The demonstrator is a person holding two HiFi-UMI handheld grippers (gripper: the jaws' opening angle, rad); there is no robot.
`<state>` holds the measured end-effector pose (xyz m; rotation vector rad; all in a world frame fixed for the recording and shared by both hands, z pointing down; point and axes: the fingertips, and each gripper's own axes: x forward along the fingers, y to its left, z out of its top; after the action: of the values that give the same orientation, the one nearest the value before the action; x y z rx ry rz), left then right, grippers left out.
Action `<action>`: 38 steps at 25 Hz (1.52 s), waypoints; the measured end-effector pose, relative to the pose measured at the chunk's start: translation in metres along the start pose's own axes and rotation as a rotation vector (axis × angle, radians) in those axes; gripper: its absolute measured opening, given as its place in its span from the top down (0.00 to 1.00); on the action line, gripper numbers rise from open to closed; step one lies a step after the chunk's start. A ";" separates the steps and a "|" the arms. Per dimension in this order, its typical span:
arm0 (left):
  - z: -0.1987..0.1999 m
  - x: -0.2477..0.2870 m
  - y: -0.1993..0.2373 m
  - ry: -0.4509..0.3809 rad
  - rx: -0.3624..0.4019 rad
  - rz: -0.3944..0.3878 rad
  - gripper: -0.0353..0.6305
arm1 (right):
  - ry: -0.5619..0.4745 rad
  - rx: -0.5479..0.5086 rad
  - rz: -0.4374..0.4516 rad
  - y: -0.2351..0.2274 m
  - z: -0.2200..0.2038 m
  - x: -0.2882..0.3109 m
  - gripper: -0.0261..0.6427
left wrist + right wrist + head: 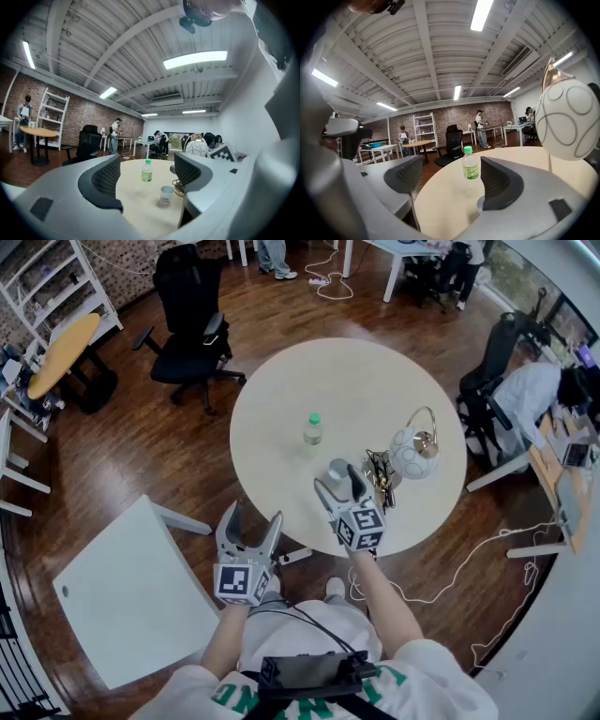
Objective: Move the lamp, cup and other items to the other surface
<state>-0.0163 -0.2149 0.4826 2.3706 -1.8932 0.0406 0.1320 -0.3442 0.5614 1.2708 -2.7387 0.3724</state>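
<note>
The bottle (312,429) has a green cap and a green label, and the cup (338,470) has a dark print on its side, but neither can be read; the only other marks are the black-and-white squares on each gripper's cube. All the items stand on the near right part of the round desk (356,381), which leaves its far and left parts bare. The lamp (413,451), with its white ball shade, is nearest the right edge, and a tangle of dark cable (380,476) lies between it and the cup. The white square desk (131,596) sits off to the lower left with open wood floor between the two desks, and an office chair (192,320) stands beyond the round desk. The right hand-held gripper (339,486) is released, with its jaws wide apart over the desk's near edge. The cup stands just in front of them, partly behind the right jaw in the right gripper view. The left hand-held gripper (253,521) is also released and empty, held off the desk's near left edge, well apart from the cup and bottle.
</note>
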 end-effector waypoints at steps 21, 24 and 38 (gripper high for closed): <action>-0.019 -0.028 0.047 0.027 -0.012 0.131 0.43 | 0.101 -0.038 -0.083 -0.076 -0.010 0.169 0.55; -0.023 -0.035 0.046 0.032 -0.006 0.142 0.43 | 0.123 -0.068 -0.073 -0.077 -0.011 0.177 0.63; -0.007 -0.044 0.003 -0.001 -0.003 0.146 0.43 | -0.087 -0.178 0.101 0.002 0.068 0.064 0.74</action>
<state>-0.0291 -0.1725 0.4858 2.2268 -2.0614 0.0486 0.0894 -0.4080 0.5079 1.1339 -2.8396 0.0803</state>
